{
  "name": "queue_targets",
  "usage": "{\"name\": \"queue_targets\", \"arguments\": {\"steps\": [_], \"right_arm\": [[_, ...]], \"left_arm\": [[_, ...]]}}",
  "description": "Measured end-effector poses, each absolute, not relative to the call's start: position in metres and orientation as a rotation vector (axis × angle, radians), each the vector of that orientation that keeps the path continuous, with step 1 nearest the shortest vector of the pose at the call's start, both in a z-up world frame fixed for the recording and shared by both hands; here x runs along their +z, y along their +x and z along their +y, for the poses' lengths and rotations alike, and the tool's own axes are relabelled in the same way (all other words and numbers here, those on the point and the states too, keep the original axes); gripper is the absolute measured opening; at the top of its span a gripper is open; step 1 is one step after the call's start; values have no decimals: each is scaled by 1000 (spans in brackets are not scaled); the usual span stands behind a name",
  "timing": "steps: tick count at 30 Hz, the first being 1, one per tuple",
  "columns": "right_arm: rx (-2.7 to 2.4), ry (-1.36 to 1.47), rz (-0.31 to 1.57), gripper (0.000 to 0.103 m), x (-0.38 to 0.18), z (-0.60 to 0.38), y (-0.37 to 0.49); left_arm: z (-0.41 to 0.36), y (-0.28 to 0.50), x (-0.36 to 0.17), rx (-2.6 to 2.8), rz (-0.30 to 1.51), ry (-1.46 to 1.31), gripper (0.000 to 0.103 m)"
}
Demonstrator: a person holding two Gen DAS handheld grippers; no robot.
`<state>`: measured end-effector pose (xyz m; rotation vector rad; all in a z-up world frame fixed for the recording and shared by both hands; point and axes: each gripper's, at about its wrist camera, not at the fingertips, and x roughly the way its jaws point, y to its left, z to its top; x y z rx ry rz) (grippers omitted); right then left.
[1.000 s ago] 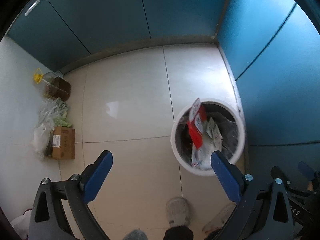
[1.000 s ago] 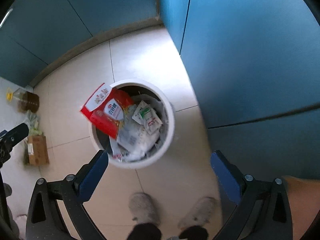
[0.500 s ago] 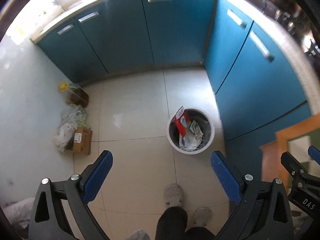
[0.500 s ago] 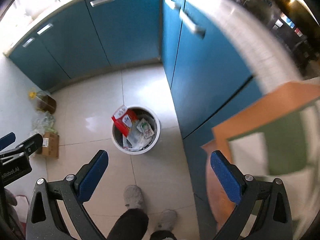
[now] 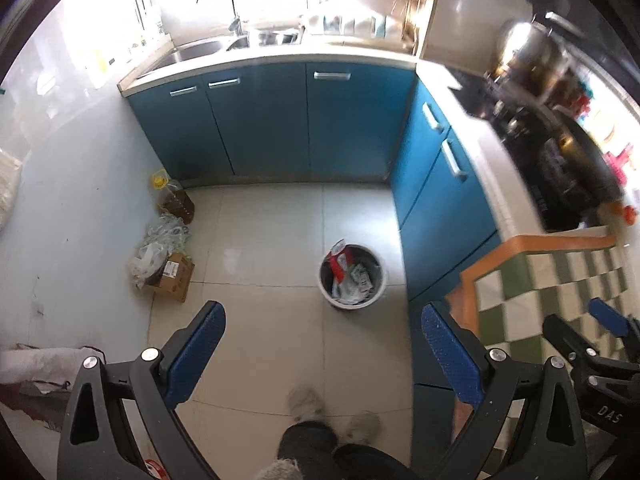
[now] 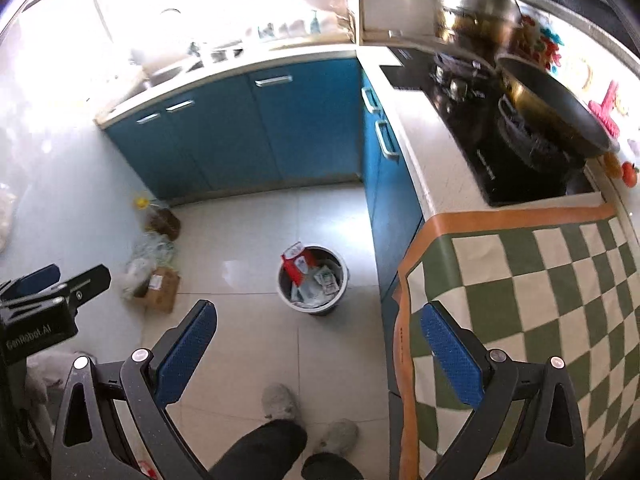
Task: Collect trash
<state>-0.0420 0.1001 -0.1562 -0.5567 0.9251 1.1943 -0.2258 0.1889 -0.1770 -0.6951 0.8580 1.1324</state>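
My left gripper and my right gripper both have their blue fingers wide apart, with nothing in them. Below them are my gray slippers on the tile floor. Farther off, the white trash bin stands near the blue cupboards, full of papers and a red packet.

I hold both grippers high, pointing down at the floor. My left gripper has its blue-padded jaws spread wide with nothing between them. My right gripper is the same, jaws wide apart and empty, just beside the left.
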Motion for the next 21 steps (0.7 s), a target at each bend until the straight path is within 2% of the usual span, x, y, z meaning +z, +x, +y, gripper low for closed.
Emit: {"name": "queue_targets", "arguments": {"steps": [8,21], "right_arm": [[1265,-512,930,103,-84,66,-60],[1360,-480,988,103,-53,47,-79]], "left_arm": [[155,-241,-120,1020,797,-728,100],[130,-265,-92,942,717,-762,103]]}}
